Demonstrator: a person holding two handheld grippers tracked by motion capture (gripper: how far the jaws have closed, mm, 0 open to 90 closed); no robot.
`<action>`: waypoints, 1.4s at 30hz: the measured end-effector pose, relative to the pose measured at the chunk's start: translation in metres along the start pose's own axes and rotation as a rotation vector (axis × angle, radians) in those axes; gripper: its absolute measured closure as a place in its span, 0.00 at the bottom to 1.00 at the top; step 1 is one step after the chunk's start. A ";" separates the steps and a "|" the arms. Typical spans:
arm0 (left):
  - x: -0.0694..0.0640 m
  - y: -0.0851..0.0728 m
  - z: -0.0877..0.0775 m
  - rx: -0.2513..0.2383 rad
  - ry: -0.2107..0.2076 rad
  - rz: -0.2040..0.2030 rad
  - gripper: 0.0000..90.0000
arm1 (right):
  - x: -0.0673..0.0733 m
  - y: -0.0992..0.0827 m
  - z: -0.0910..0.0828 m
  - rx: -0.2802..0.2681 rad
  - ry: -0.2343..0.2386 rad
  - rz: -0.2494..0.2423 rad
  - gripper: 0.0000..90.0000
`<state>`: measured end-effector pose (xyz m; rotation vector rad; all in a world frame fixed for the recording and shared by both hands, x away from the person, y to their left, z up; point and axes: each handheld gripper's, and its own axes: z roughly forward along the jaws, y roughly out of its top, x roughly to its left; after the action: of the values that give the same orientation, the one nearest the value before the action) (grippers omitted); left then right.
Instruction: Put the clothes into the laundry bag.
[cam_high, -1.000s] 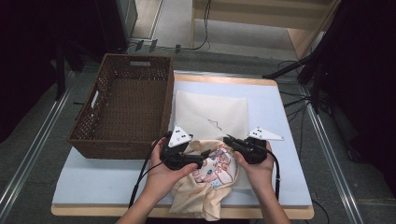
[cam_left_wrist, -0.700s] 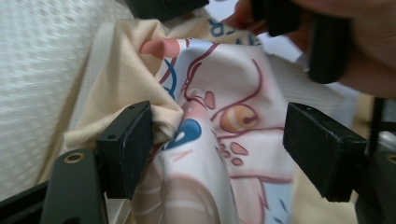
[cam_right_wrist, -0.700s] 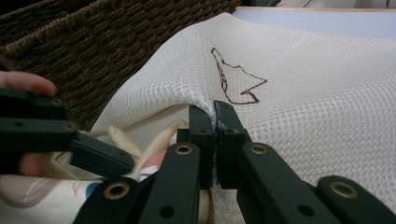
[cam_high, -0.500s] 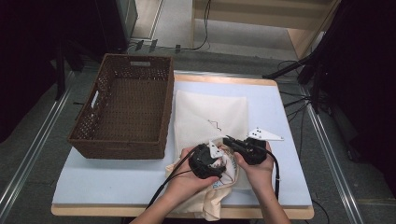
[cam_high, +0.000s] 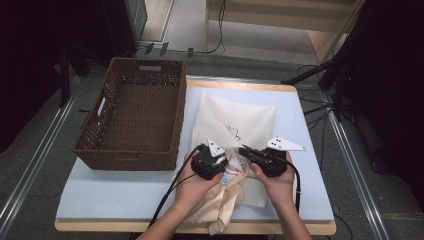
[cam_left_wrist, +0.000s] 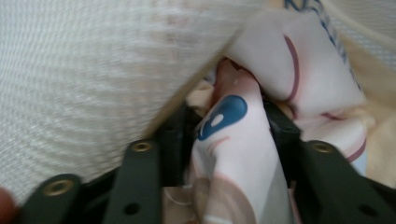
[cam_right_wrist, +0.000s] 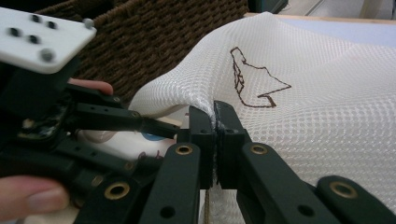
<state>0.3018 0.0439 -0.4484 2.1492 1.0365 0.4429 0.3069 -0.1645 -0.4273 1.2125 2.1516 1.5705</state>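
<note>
A white mesh bag (cam_high: 235, 117) with a dark embroidered mark lies flat on the pale blue table top (cam_high: 110, 185). My right gripper (cam_high: 243, 150) is shut on its near edge and lifts it; in the right gripper view the jaws (cam_right_wrist: 215, 116) pinch the mesh (cam_right_wrist: 303, 116). A cream garment (cam_high: 227, 197) with a cartoon print is bunched at the bag's mouth. My left gripper (cam_high: 223, 161) has just been closing on a fold of it; in the left gripper view the printed cloth (cam_left_wrist: 233, 140) sits squeezed between the jaws, under the mesh (cam_left_wrist: 93, 70).
A brown wicker basket (cam_high: 132, 115) stands at the left of the table, close beside the bag and both hands. The garment's tail hangs over the table's front edge. Cables and a metal rail run along the floor on the right.
My left gripper has moved right and down, from the garment's left side to the bag's mouth beside the right gripper, with the cloth bunching up there. The right gripper has stayed put.
</note>
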 end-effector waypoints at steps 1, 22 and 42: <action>0.000 0.001 -0.004 -0.009 -0.015 -0.001 0.52 | -0.001 -0.001 0.001 0.002 0.003 0.003 0.98; -0.007 -0.009 -0.027 0.026 -0.214 -0.084 0.82 | 0.007 -0.005 0.009 0.030 0.018 -0.017 0.98; -0.005 -0.016 -0.052 -0.069 -0.170 -0.102 0.28 | -0.004 -0.008 0.006 0.035 0.009 0.019 0.97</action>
<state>0.2605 0.0698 -0.4239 2.0242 1.0149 0.2396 0.3093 -0.1638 -0.4382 1.2418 2.1879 1.5556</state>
